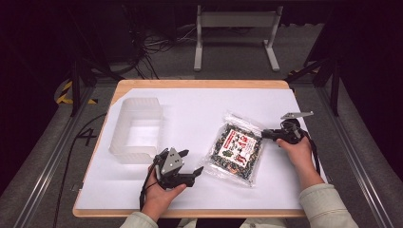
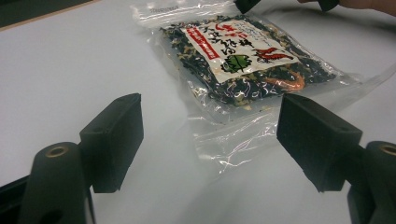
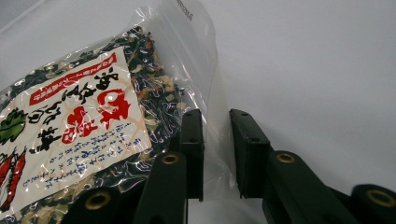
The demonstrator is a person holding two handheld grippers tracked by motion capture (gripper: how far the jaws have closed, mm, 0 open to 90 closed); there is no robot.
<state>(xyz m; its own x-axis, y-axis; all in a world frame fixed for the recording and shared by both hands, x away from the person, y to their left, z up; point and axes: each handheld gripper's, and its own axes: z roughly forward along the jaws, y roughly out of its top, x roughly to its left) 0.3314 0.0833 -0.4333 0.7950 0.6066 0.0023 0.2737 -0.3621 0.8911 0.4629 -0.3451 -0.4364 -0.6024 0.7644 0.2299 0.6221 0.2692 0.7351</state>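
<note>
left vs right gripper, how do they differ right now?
Left gripper: jaws wide open, short of the clear plastic packet of dried greens, touching nothing. Right gripper: jaws nearly closed around the packet's clear edge. Both have black jaws and sit low over the white table.

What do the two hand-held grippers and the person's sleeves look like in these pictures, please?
Both are black two-jaw tools. The left gripper carries a grey three-cornered plate on top, as does the right gripper, and a black cable trails from each. Up close, the jaws end in flat rectangular black pads on arms with brass-coloured rivets. The person wears pale, cream-coloured sleeves.
</note>
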